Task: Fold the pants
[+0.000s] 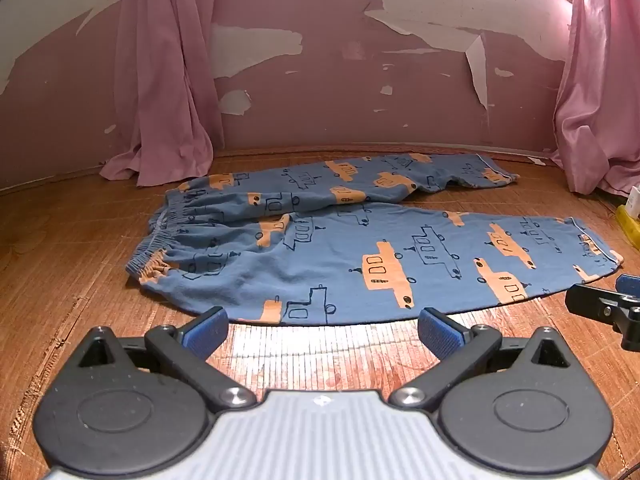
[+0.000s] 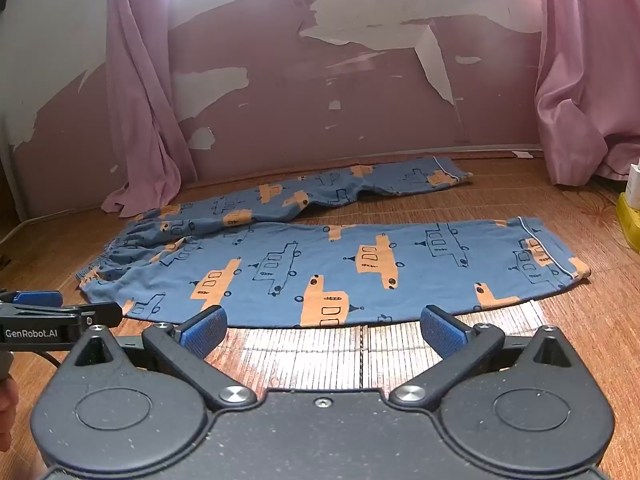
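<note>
Blue pants (image 1: 340,252) (image 2: 320,268) with orange and outlined vehicle prints lie spread flat on a woven bamboo mat, waistband at the left, both legs running right. The far leg (image 1: 360,180) (image 2: 340,188) angles away toward the wall. My left gripper (image 1: 322,330) hovers just short of the near leg's front edge, open, nothing between its blue pads. My right gripper (image 2: 322,330) is likewise open and empty before the same edge, further right. Each gripper's side shows in the other's view: the right one (image 1: 608,308), the left one (image 2: 48,316).
A bamboo mat (image 1: 320,352) (image 2: 360,356) covers the floor. A pink peeling wall (image 1: 340,92) stands behind, with pink curtains at left (image 1: 160,100) and right (image 1: 600,120) pooling on the mat. A yellow box (image 2: 630,220) sits at the right edge.
</note>
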A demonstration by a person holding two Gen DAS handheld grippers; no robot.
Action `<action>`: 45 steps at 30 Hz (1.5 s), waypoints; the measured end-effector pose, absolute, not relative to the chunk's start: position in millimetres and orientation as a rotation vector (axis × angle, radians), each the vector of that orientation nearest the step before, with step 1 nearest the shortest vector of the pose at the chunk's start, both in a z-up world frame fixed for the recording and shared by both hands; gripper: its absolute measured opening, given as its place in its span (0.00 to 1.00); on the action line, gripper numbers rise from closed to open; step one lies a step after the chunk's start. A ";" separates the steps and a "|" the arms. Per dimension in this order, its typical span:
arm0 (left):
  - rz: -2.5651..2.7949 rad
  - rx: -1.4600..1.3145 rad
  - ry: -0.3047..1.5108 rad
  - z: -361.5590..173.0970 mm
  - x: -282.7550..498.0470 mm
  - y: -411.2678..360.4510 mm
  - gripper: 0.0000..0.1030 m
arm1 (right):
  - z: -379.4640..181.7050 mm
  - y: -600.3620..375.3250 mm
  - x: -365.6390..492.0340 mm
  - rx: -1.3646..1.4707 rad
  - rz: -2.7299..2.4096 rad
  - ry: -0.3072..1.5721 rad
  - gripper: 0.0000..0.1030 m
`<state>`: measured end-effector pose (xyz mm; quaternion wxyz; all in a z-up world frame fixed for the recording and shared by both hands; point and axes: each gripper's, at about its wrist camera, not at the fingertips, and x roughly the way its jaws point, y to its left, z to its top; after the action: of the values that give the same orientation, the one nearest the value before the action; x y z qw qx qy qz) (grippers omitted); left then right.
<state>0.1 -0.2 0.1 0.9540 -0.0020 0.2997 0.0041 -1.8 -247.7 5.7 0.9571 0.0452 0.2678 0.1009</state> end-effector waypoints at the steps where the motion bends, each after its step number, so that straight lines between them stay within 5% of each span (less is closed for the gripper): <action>1: 0.009 -0.003 0.608 0.2 0.1 -0.2 1.00 | 5.9 -247.5 -2.6 0.091 0.205 0.542 1.00; 45: 0.007 0.011 0.601 4.9 -1.5 -0.8 1.00 | 3.6 -250.0 2.4 0.099 0.200 0.555 1.00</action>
<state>-1.5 -0.8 4.9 0.9552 0.0055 0.2959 0.0037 2.4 -250.0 3.6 0.9556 0.0489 0.2734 0.0983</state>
